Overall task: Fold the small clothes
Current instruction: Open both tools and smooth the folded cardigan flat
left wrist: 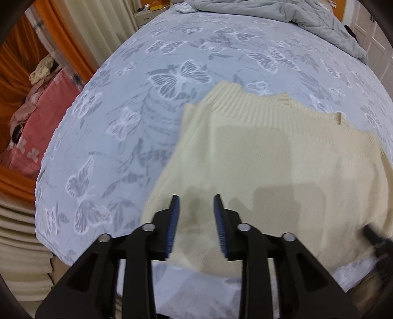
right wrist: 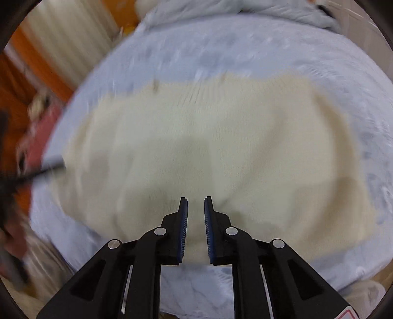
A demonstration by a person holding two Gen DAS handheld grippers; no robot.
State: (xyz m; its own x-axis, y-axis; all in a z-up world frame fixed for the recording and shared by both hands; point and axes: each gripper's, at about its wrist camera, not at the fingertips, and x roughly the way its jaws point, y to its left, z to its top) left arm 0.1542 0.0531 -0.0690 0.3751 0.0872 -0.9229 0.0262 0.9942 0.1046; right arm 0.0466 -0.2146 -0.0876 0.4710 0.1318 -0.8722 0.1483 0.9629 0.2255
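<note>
A cream knit sweater [left wrist: 270,157] lies flat on the bed, its ribbed collar toward the far side. My left gripper [left wrist: 196,200] is open and empty, hovering over the sweater's near left edge. My right gripper [right wrist: 196,201] is open with a narrower gap, empty, above the near middle of the sweater [right wrist: 208,147]. The right wrist view is blurred by motion. The left gripper shows as a dark blurred shape at the left in the right wrist view [right wrist: 49,164]. The right gripper shows at the right edge of the left wrist view [left wrist: 378,240].
The bed [left wrist: 147,110] has a pale blue butterfly-print cover. A grey quilt [left wrist: 294,17] is bunched at the far end. A pink box with clothes [left wrist: 36,117] and orange curtains stand to the left. Stacked cream bedding [left wrist: 19,245] sits by the near left edge.
</note>
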